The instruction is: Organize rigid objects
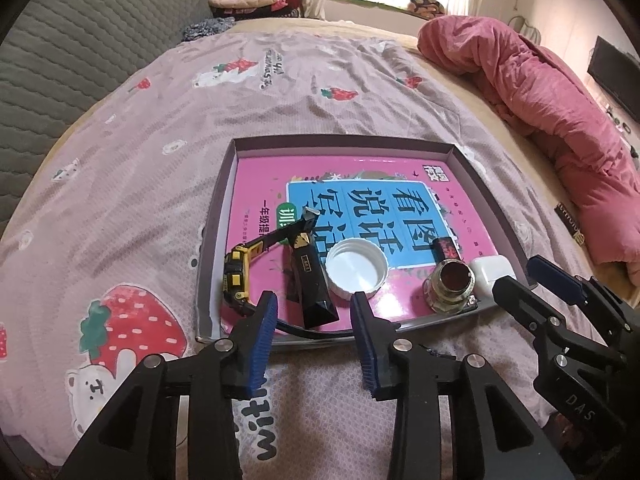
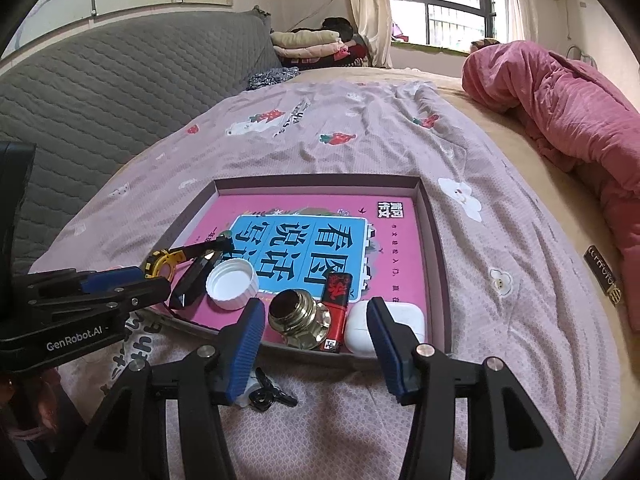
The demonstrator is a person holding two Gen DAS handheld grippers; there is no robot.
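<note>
The left gripper [image 1: 314, 312] is hovering with its jaws spread and nothing between them, just at the near edge of the shallow tray [image 1: 340, 142] that is lying on the strawberry-print bedsheet [image 1: 160, 160]. The right gripper [image 2: 316, 320] is doing the same at the tray's near right corner, fingers apart and holding nothing.

Inside the tray, on the pink book cover [image 1: 256, 184] lining it, 6 rigid items are sitting in a loose row along the near side: a yellow-and-black watch [image 1: 236, 276] at the left, a black tube [image 1: 308, 284] touching its strap, a white bottle cap [image 1: 357, 266] lying open side up, a brass fitting [image 2: 298, 318], a red-and-black lighter [image 2: 338, 300] just beside it, and a white earbud case [image 2: 394, 326] in the right corner.

Judging by this, most of the gathering is looking done. What is still lying outside is a small black piece with a bit of white [image 2: 266, 394] on the sheet just below the right gripper's left finger; whether it belongs to the task is hard to tell. If it does, that is the 1 item left.
</note>
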